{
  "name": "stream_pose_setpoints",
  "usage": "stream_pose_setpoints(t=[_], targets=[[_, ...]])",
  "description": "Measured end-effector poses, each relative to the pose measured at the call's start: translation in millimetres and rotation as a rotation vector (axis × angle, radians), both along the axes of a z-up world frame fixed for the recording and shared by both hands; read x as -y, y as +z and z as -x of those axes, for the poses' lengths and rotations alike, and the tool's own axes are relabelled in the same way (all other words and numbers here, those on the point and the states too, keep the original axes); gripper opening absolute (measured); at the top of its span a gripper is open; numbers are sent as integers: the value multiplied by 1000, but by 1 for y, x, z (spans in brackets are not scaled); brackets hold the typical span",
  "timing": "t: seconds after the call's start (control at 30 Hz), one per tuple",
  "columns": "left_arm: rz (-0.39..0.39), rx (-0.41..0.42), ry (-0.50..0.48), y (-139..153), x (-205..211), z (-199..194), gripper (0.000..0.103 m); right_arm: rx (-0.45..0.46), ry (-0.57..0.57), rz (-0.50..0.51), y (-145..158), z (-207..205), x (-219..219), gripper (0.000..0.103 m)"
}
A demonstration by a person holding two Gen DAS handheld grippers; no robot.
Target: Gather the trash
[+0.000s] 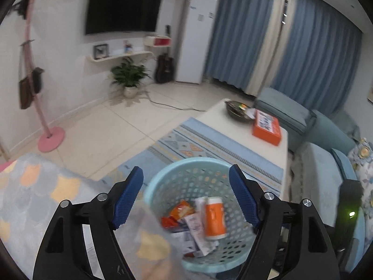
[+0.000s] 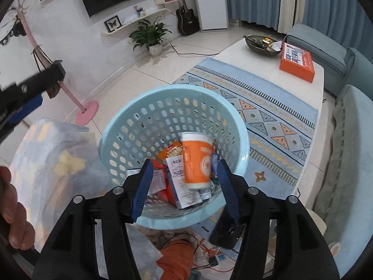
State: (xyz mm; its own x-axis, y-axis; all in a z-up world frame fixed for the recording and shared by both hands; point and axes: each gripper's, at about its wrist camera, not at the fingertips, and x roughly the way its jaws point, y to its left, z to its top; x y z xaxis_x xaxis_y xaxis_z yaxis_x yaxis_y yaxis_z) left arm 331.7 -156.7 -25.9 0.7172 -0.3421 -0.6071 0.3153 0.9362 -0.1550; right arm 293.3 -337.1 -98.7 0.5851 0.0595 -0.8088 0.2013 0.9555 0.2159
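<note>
My left wrist view looks forward and down along its fingers, high over the basket, facing the TV wall. My right wrist view sits closer above the same basket, angled more steeply down. Both share the basket, rug, table, TV wall and plant.

No legible text in either view.
Print shows on the orange cup, the white packets in the basket, and the orange box label, all too blurred or small to read.
</note>
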Motion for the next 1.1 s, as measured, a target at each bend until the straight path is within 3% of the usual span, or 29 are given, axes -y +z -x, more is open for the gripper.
stream_pose_setpoints(t=[0.23,0.53,0.9,1.1], targets=[[49,-23,69,8,-43,27,77,68,36,-27,29,24,-16,54],[80,12,158,20,-102,97,77,168,87,5,64,69,-51,56],[-26,109,284,-2,-141,173,77,355,125,149,90,128,-101,63],[0,209,328,-12,-148,194,77,406,121,162,90,147,-110,63]])
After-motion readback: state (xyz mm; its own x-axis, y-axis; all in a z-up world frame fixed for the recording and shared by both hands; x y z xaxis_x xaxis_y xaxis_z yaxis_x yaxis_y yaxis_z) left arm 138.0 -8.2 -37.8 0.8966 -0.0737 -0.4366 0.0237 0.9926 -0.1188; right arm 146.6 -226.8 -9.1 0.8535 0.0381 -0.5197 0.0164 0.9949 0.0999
